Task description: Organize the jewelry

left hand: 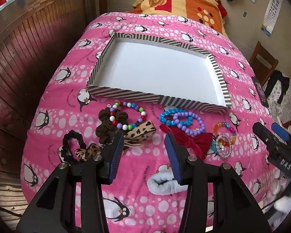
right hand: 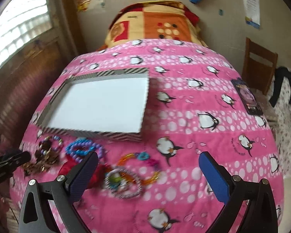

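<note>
A striped box lid [left hand: 126, 95] with a white inside lies open on the pink penguin bedspread; it also shows in the right wrist view [right hand: 91, 134]. In front of it lie a multicolour bead bracelet [left hand: 130, 116], blue and purple bead bracelets [left hand: 182, 120], a red velvet bow [left hand: 196, 141], a brown scrunchie [left hand: 106, 132], a leopard band [left hand: 141, 132], a black scrunchie [left hand: 71, 145] and a sparkly bangle [left hand: 223, 145] [right hand: 124, 182]. My left gripper [left hand: 144, 145] is open, above the bedspread just short of the pile. My right gripper [right hand: 148, 165] is open, wide, over the sparkly bangle.
A white fluffy scrunchie [left hand: 164, 182] lies under the left gripper. A folded orange blanket [left hand: 184, 0] sits at the bed's far end. A dark phone or card [right hand: 246, 99] lies at the right bed edge. A wooden chair [right hand: 260, 64] stands right; a wooden wall panel [left hand: 29, 48] runs left.
</note>
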Demonstrator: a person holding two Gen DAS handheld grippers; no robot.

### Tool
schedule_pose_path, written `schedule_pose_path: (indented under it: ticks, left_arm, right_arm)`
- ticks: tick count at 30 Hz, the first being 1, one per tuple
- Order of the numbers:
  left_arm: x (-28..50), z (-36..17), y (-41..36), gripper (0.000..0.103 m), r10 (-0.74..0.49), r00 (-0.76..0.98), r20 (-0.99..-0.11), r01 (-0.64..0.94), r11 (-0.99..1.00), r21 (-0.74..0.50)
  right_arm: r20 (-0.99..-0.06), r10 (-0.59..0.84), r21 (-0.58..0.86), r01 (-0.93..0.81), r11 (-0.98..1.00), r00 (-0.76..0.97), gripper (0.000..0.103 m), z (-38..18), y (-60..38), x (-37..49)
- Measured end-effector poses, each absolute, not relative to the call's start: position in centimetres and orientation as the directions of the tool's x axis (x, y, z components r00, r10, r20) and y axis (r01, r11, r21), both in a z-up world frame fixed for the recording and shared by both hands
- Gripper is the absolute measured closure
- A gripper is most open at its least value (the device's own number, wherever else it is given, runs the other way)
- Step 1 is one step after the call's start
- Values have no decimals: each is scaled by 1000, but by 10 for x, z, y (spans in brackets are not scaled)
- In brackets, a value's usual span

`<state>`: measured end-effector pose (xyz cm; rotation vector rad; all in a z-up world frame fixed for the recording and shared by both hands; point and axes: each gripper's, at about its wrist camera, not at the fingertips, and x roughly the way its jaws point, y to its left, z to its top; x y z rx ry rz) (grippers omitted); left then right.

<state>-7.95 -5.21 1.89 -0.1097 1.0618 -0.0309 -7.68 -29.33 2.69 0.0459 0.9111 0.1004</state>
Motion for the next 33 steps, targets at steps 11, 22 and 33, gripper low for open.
schedule_pose_path:
  ticks: [11,22,33]
  left_arm:
    - [-93,23,-48,59,-91,503,-860,-57,989,-138]
    - [-99,26,-50,59,-89,512,-855,-53,990,-134]
    - [-99,28,-54,59,-92,509,-856,-44,990,-133]
  right_arm:
    - [-800,143,90,-119,989,582,0,32,-271,-93]
    - [-803,124,74,-108,991,583,0,38,-267,-94]
    - [-805,121,71,-108,992,580,0,36,-271,-96]
